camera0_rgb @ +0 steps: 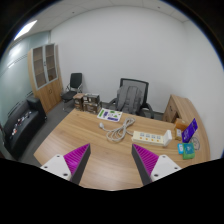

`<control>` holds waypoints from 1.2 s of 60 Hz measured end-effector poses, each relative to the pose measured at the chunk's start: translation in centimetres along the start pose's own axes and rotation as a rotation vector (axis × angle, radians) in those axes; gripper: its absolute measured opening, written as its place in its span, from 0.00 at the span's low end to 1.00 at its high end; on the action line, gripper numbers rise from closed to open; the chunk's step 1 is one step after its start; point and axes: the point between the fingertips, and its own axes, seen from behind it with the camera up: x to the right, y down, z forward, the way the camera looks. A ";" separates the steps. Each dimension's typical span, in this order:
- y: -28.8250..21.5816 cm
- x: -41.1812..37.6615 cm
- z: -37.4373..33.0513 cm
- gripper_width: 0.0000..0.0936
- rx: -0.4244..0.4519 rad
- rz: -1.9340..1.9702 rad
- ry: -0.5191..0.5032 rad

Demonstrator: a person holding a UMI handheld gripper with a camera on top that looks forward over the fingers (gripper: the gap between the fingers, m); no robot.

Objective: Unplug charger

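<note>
Gripper view: our jaws (pixel 110 160) hang wide apart, power strip (pixel 150 136) well beyond them on the tabletop (pixel 100 140); we might yank the whole strip along.

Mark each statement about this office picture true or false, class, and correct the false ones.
1. A white power strip lies on the wooden desk. True.
2. The gripper is clamped on the power strip. False: its fingers are open, and the strip lies beyond them.
3. A black office chair stands behind the desk. True.
4. The wooden cabinet stands on the desk. False: it stands on the floor against the far wall.
</note>
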 end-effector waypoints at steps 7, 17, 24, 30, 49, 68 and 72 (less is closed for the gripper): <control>5.3 4.2 3.5 0.92 -0.085 0.025 0.021; 11.7 11.7 7.8 0.92 -0.139 0.061 0.094; 13.3 18.2 11.5 0.92 -0.078 0.100 0.163; 13.9 23.7 14.8 0.92 -0.035 0.113 0.219; 7.9 35.5 24.9 0.86 0.153 0.101 0.319; 7.8 37.8 30.2 0.23 0.129 0.124 0.313; 7.7 37.7 30.4 0.20 0.129 0.124 0.285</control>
